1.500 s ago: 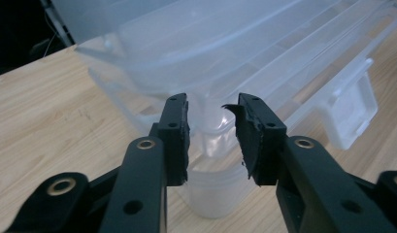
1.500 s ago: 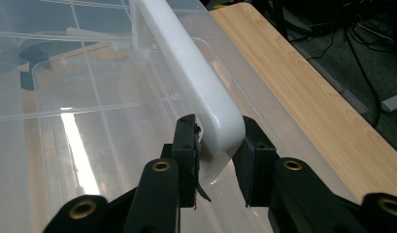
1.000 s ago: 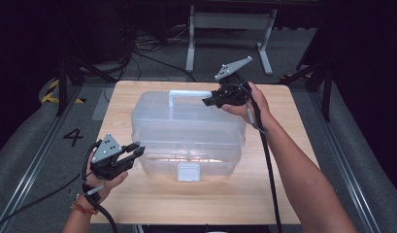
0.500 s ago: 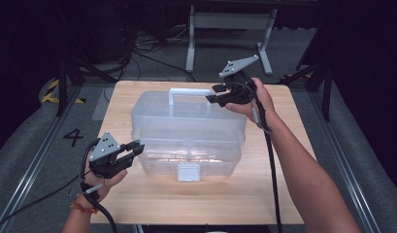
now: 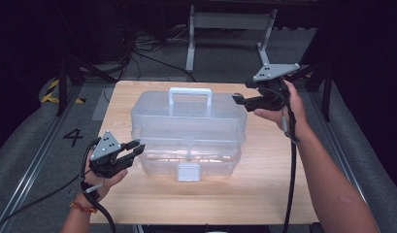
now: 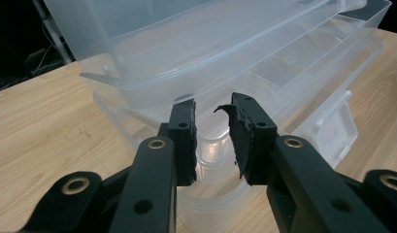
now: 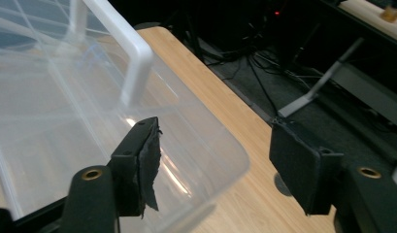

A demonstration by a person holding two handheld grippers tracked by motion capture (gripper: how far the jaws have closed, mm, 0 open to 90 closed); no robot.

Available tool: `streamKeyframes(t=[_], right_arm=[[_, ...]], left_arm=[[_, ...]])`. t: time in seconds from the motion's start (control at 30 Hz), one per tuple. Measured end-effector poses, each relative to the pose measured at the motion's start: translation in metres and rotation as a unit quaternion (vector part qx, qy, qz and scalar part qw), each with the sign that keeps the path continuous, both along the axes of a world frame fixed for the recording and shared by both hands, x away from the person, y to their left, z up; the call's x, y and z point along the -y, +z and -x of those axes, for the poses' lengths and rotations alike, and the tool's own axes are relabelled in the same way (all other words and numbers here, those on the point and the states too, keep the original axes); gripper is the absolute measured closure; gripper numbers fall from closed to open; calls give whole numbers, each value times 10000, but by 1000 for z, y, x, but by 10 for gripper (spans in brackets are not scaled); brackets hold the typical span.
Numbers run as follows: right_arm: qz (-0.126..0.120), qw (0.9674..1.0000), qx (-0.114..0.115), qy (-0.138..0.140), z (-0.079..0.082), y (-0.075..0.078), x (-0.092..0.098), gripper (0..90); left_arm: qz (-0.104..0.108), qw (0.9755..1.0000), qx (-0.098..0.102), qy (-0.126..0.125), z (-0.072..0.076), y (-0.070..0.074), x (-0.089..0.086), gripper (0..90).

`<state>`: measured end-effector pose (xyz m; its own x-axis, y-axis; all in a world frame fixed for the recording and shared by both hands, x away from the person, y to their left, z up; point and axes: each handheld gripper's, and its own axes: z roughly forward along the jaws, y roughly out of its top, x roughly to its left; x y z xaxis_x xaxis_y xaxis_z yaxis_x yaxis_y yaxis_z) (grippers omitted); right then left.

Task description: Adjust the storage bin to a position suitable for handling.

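We see the clear plastic toolbox point(image 5: 189, 131) at the worktop's point(image 5: 283, 194) centre. Lower left, our left claw point(image 5: 133, 150) pinches narrowly on its front corner rim. Upper right, our right claw point(image 5: 242, 99), raised level, has just been opening, nothing between.

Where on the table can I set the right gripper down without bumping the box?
Bare wood lies right of the clear plastic box, under the right gripper, and along the table's near edge before the latch. The left corner is crowded by the left gripper.
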<state>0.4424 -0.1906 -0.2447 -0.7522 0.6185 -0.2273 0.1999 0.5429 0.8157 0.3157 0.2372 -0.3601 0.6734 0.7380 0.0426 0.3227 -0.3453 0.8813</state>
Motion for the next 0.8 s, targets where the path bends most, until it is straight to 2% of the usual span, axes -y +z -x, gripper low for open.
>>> streamKeyframes(t=[0.13,0.37,0.67,0.8], right_arm=[[-109,9999,32,-108,10,-7,22,358],[-161,9997,97,-143,26,-26,44,365],[-147,9995,19,-261,39,-69,61,361],[-351,9990,-114,-252,42,-92,69,355]], left_arm=[[-10,10000,-26,11,0,2,1,715],[-71,10000,-10,37,-2,6,2,712],[-80,10000,-12,34,-5,11,1,713],[-74,10000,-7,35,-6,12,1,712]])
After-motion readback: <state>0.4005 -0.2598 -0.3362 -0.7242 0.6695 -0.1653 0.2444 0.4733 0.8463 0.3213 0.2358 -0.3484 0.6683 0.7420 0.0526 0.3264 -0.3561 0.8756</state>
